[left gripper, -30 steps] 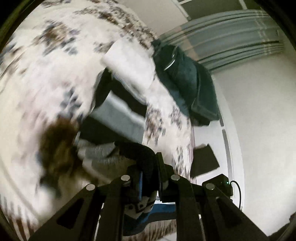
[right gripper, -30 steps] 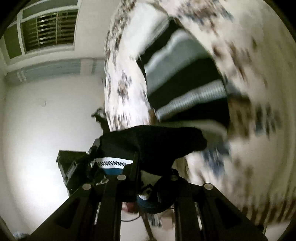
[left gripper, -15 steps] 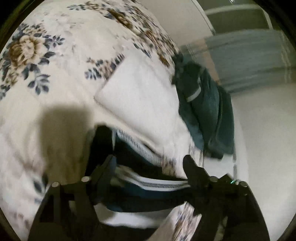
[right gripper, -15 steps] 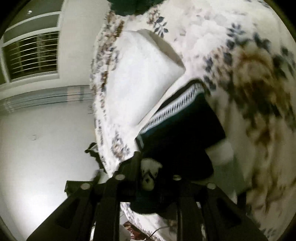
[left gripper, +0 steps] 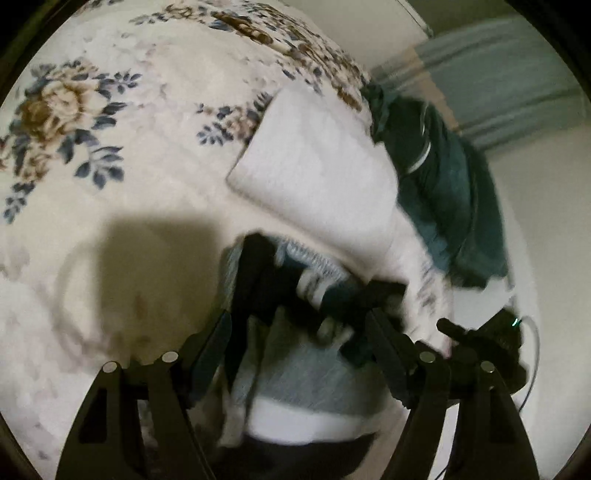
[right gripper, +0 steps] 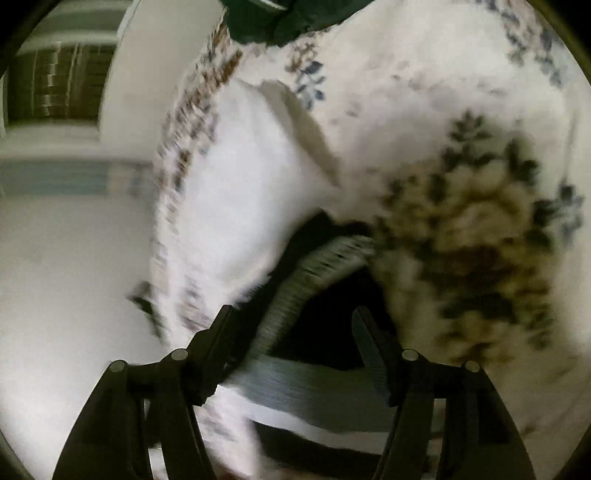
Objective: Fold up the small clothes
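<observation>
1. Left wrist view: the left claw (left gripper: 297, 332) points down at a bed covered by a cream bedspread (left gripper: 122, 155) printed with blue and brown flowers. Its two black fingers stand wide apart and press on nothing
2. Between and beyond those fingers lies the striped garment (left gripper: 295, 369), a small knitted piece in black, grey and white bands, bunched and partly blurred, resting on the bedspread
3. Just past the garment, touching its far edge, sits a folded white cloth (left gripper: 317, 173). Beside that, toward the edge of the bed, lies a heap of dark green clothing (left gripper: 443, 184)
4. At the lower right a second black tool with a small green light (left gripper: 506, 332) shows near the bed's edge; I cannot tell its state from here
5. Right wrist view: the right claw (right gripper: 291, 332) also points down at the bed, and its jaws are opening. The striped garment (right gripper: 295, 376) lies between the fingers, its patterned band curving upward, and the pads do not press on it
6. The white cloth (right gripper: 236, 177) lies beyond on the left and the dark green clothing (right gripper: 280, 18) sits at the top edge. The view is blurred
</observation>
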Available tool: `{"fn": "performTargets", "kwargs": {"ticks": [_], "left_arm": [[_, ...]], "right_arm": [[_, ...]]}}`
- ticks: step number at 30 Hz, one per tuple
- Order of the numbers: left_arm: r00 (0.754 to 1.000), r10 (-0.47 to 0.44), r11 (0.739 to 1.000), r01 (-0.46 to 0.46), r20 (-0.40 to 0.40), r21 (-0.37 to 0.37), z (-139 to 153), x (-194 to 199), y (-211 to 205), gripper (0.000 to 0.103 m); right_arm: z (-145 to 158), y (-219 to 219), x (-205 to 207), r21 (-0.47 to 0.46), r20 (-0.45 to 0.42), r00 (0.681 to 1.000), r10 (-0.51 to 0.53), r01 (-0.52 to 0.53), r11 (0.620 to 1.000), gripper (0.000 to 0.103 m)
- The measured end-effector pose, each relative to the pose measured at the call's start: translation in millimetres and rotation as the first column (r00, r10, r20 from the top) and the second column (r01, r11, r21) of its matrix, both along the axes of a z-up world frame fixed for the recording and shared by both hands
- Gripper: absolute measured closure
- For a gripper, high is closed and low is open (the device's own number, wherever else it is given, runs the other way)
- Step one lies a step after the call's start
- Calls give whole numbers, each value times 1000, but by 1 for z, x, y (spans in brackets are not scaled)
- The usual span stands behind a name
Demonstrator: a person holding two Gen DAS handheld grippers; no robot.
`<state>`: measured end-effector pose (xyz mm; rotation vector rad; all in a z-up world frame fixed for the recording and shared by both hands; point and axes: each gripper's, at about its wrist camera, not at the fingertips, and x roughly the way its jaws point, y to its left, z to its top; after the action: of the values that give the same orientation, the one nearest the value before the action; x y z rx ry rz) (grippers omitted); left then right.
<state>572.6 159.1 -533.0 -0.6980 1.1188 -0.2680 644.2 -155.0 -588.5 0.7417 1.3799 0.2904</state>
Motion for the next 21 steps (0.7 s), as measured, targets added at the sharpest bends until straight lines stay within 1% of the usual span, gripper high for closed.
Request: {"fn": "performTargets", "kwargs": {"ticks": [1, 2, 4, 6, 7, 8, 9, 10, 11, 12, 14, 15, 16, 17, 18, 19, 20, 21], "left_arm": [[1000, -22, 999, 22, -5, 24, -3, -1, -5, 30], [998, -60, 996, 61, -16, 69, -7, -1, -15, 30], [993, -119, 985, 120, -18, 125, -11, 4, -31, 30], [981, -195, 959, 194, -14, 209, -16, 18, -52, 30], [976, -218, 946, 214, -11, 245, -19, 27, -61, 30], [974, -225, 937, 218, -5, 272, -21, 35, -67, 30], [975, -221, 931, 210, 3, 298, -22, 43, -70, 30], [976, -216, 927, 202, 12, 316, -23, 50, -73, 33], [979, -205, 925, 186, 21, 332, -23, 60, -73, 39], [984, -177, 925, 160, 19, 344, -23, 69, -70, 47], [995, -99, 935, 94, -3, 343, -29, 84, -57, 47], [999, -40, 946, 43, -15, 322, -32, 88, -44, 47], [999, 23, 960, -11, -42, 281, -36, 91, -27, 49], [997, 56, 971, -40, -61, 237, -39, 91, -16, 49], [994, 82, 979, -67, -73, 191, -38, 88, -6, 47], [993, 94, 984, -81, -73, 159, -36, 82, 0, 47], [993, 95, 989, -87, -65, 123, -30, 69, 6, 46], [994, 90, 991, -84, -60, 101, -25, 58, 9, 35]], "right_arm": [[-5, 2, -3, -24, -6, 1000, 22, -22, 999, 36], [-14, 4, -4, -43, -6, 999, 53, -53, 998, 36], [-29, 9, 1, -53, -6, 996, 91, -91, 994, 36], [-38, 13, 7, -76, 0, 995, 104, -103, 992, 36], [-40, 15, 11, -72, 9, 994, 111, -111, 991, 36], [-41, 17, 16, -65, 23, 993, 118, -116, 991, 38], [-40, 20, 22, -70, 46, 991, 122, -119, 991, 41], [-39, 22, 26, -85, 62, 990, 125, -120, 989, 63], [-38, 25, 32, -103, 66, 989, 133, -126, 987, 83], [-36, 26, 39, -120, 79, 988, 132, -122, 985, 87], [-32, 28, 50, -168, 106, 985, 134, -116, 979, 87], [-31, 28, 55, -184, 107, 985, 139, -118, 976, 87], [-30, 28, 57, -188, 98, 985, 143, -123, 974, 87], [-31, 26, 60, -180, 76, 986, 147, -131, 975, 87], [-33, 21, 61, -159, 49, 989, 142, -133, 978, 86], [-34, 16, 60, -140, 29, 990, 135, -130, 982, 85], [-36, 9, 58, -120, 9, 991, 131, -129, 984, 73], [-37, 1, 54, -92, -9, 992, 127, -127, 988, 62]]}}
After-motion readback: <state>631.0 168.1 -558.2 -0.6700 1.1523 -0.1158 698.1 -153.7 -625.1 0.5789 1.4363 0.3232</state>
